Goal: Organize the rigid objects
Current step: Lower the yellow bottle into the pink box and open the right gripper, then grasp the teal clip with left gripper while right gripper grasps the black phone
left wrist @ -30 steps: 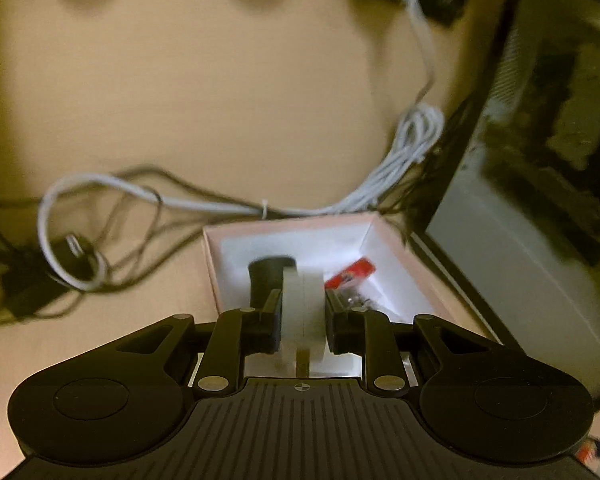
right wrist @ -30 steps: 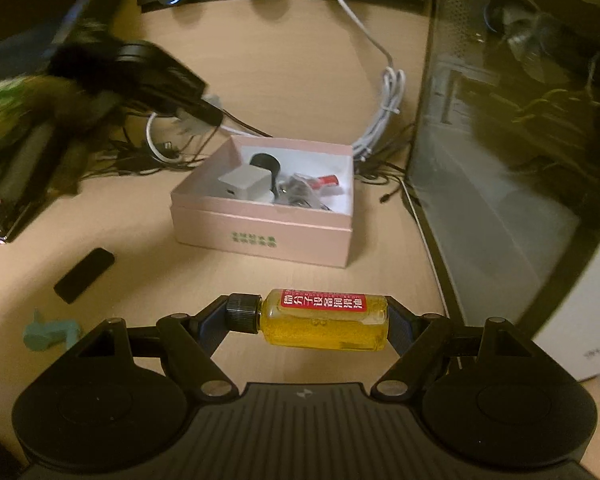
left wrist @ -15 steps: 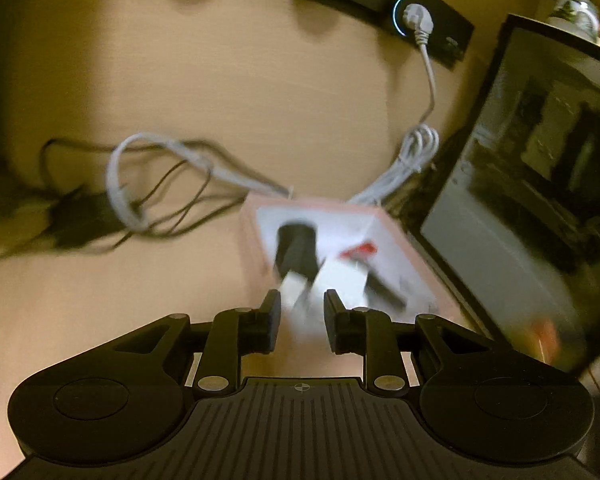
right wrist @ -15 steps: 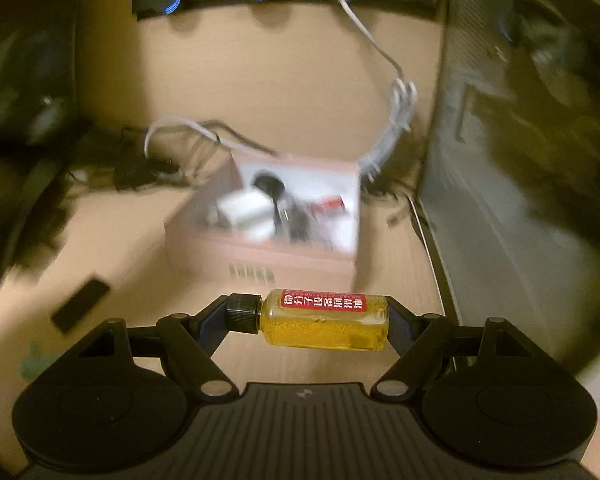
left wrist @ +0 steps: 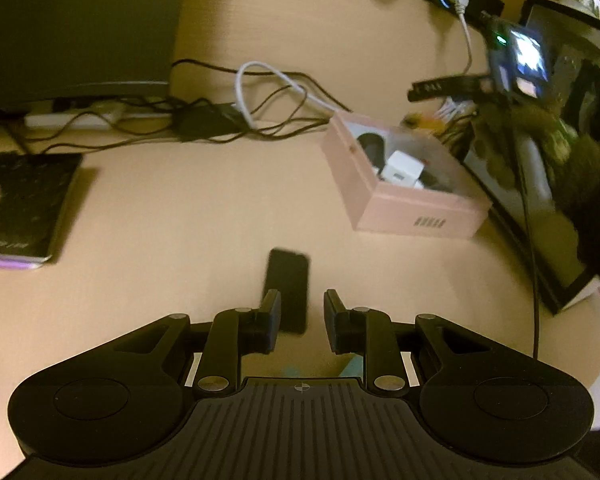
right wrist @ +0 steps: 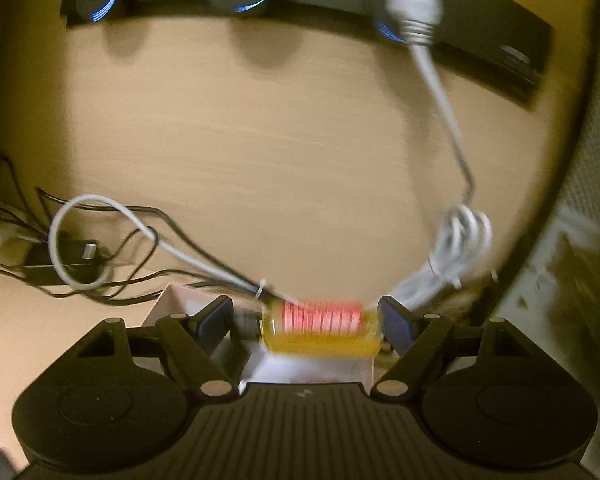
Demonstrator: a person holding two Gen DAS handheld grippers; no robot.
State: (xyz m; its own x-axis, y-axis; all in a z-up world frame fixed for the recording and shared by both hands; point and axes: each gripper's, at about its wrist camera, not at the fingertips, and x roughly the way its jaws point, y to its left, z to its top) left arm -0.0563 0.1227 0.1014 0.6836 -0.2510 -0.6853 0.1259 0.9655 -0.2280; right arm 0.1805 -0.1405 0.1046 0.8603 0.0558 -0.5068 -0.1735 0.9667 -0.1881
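Note:
In the left wrist view my left gripper (left wrist: 302,318) is open and empty, just above a flat black bar (left wrist: 287,286) lying on the desk. The pink box (left wrist: 404,208) sits ahead to the right, holding a white charger cube (left wrist: 402,168) and a black round item (left wrist: 370,146). In the right wrist view my right gripper (right wrist: 308,322) is over the pink box (right wrist: 168,300). A yellow bottle with a red label (right wrist: 320,326) lies between its fingers, blurred; there is a gap at the cap end.
Tangled black and white cables (left wrist: 260,100) lie behind the box. A dark book (left wrist: 20,204) is at the left. A black power strip (right wrist: 300,4) runs along the back. A glass-sided computer case (left wrist: 560,160) stands at the right.
My left gripper let go of the white cube into the box, opened, and pulled back left over the black bar. My right gripper carried the bottle forward over the box.

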